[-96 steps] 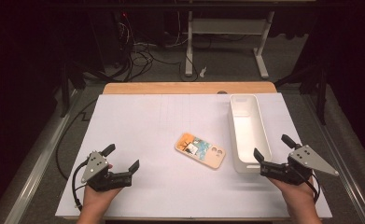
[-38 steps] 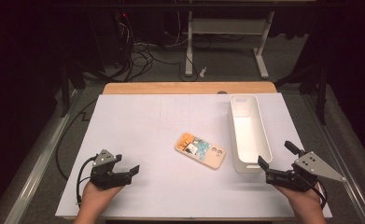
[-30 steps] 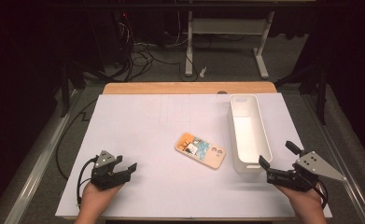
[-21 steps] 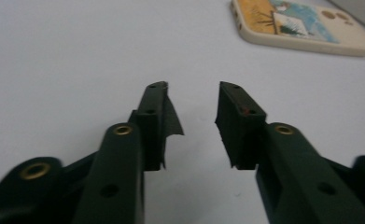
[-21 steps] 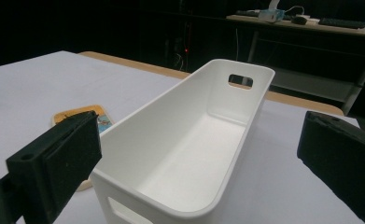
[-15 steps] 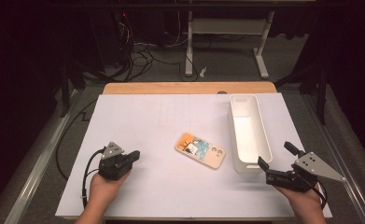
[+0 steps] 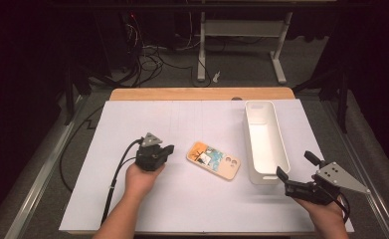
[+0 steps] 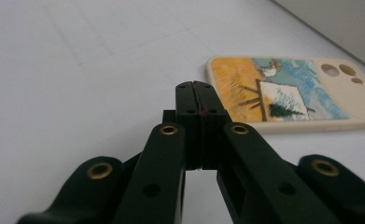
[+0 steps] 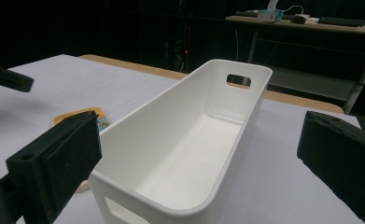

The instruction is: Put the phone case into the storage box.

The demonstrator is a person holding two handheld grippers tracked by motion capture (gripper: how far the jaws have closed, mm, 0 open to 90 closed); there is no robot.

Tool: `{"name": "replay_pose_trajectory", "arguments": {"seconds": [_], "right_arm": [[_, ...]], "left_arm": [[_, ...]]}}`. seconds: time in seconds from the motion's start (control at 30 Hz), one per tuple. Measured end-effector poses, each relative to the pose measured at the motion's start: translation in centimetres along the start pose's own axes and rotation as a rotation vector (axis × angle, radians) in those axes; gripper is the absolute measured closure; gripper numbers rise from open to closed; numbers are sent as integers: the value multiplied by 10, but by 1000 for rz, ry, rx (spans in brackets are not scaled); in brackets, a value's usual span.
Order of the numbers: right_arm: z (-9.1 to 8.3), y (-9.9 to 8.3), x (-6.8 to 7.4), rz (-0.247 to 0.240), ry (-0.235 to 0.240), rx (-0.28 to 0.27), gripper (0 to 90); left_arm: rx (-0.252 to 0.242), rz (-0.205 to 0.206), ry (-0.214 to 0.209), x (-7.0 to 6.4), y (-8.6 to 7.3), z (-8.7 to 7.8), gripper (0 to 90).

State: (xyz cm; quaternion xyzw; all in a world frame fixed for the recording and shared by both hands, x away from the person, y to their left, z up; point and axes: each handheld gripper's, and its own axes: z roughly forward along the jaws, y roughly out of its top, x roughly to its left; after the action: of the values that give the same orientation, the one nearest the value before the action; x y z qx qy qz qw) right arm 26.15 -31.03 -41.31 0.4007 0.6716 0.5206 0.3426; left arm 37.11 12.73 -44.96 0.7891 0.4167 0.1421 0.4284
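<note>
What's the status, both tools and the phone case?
Left tool shut, empty, beside phone case. Right tool open at white bin. Bin empty, case flat, nothing blocking.

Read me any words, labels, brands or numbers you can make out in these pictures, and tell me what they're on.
There is no readable text.
Phone case: a painted scene, no words.
White bin: plain, no label.
Left gripper and right gripper: no markings legible.
Items on the far desk: too small and dim to read.
</note>
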Motion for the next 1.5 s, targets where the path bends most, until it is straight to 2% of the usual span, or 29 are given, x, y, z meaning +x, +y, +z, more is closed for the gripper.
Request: {"name": "replay_pose_trajectory", "arguments": {"seconds": [0.07,0.13,0.17,0.23,0.47,0.57,0.7,0.77,0.83,0.97,1.1,1.17,1.33,1.5], "right_arm": [[-1,0,-1,-1,2,-4,3],[-1,0,-1,3,1,-7,3],[-1,0,-1,3,1,-7,3],[-1,1,-1,7,3,-9,3],[-2,1,-1,18,11,-16,5],[-2,1,-2,23,13,-19,4],[-2,0,-2,25,16,-22,5],[-3,0,-2,27,16,-24,4],[-3,0,-2,27,17,-24,4],[-2,0,-2,26,18,-21,4],[-2,0,-1,22,16,-25,4],[-3,1,-1,18,15,-26,4],[-3,1,0,17,9,-25,4],[-3,1,1,14,6,-22,4]], "left_arm": [[2,12,-22,-8,9,19,900],[13,43,-27,-13,15,30,900],[13,43,-27,-13,15,30,900],[45,61,-7,-20,25,47,900],[107,45,-6,-27,45,78,900],[127,57,5,-28,53,89,900],[171,103,47,-28,61,100,900],[177,100,55,-24,62,102,900],[181,81,35,-21,61,104,900],[212,85,21,-17,56,108,900],[211,67,-20,-20,54,108,900],[218,78,-27,-22,53,108,900],[231,102,-41,-23,49,102,900],[225,94,-78,-21,39,91,900]]}}
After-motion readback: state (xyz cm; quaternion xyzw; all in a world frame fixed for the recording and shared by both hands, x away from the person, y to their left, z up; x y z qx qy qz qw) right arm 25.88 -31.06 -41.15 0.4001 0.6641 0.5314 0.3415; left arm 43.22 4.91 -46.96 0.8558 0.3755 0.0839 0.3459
